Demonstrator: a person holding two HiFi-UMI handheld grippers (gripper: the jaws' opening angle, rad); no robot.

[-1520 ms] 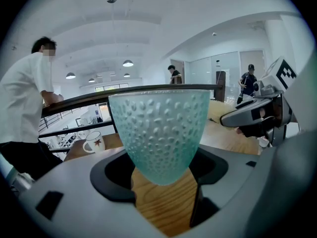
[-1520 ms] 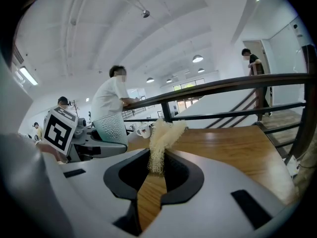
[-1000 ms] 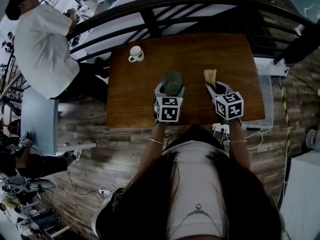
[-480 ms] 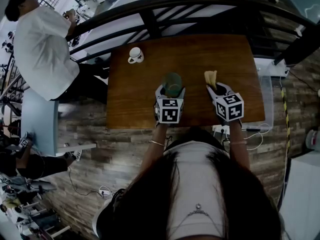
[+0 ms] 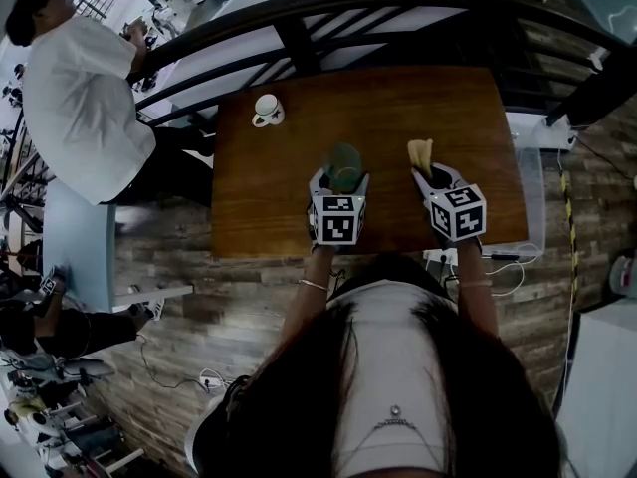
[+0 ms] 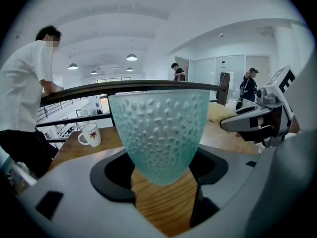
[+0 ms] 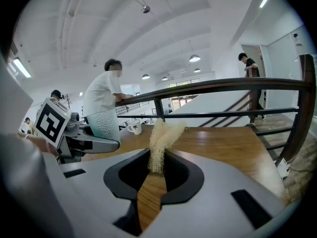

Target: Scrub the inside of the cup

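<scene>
Two holds: left gripper [image 6: 163,178] clamps pale-green dimpled glass cup [image 6: 158,133] upright for access; right gripper [image 7: 155,176] pinches beige fibrous scrubber [image 7: 161,140], ready.

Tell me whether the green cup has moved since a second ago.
No. The green cup keeps its place against the near edge of the wooden table.

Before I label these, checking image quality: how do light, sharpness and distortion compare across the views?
Head view: dim and murky, cup texture lost, railing bowed by fisheye. Left gripper view: bright, dimples on cup crisp, corners black. Right gripper view: bright, sponge sharp, railing curved.
</scene>
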